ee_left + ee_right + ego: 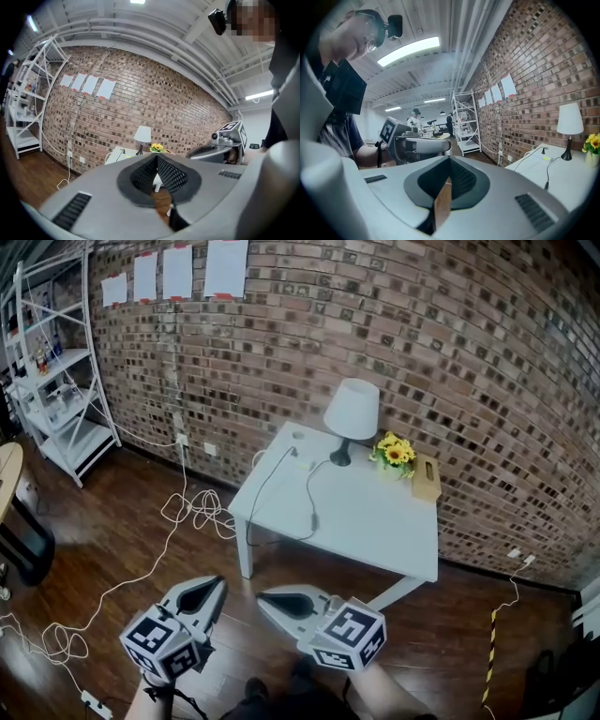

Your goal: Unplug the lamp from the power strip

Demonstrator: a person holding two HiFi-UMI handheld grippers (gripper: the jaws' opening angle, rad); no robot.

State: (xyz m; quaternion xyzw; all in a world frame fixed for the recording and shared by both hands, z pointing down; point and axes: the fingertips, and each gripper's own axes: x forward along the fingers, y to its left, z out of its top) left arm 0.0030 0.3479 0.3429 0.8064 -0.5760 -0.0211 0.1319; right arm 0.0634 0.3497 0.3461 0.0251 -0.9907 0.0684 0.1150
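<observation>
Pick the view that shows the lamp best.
Head view: the lamp stands central and whole on the white table. The right gripper view shows it side-on near the picture's edge; the left gripper view, small and distant.

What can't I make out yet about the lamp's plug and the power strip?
Head view: lamp cord too thin to trace to a socket; no power strip identifiable from this far.
Left gripper view: the left hand-held gripper body hides most of the table.
Right gripper view: picture edge cuts off the table.
</observation>
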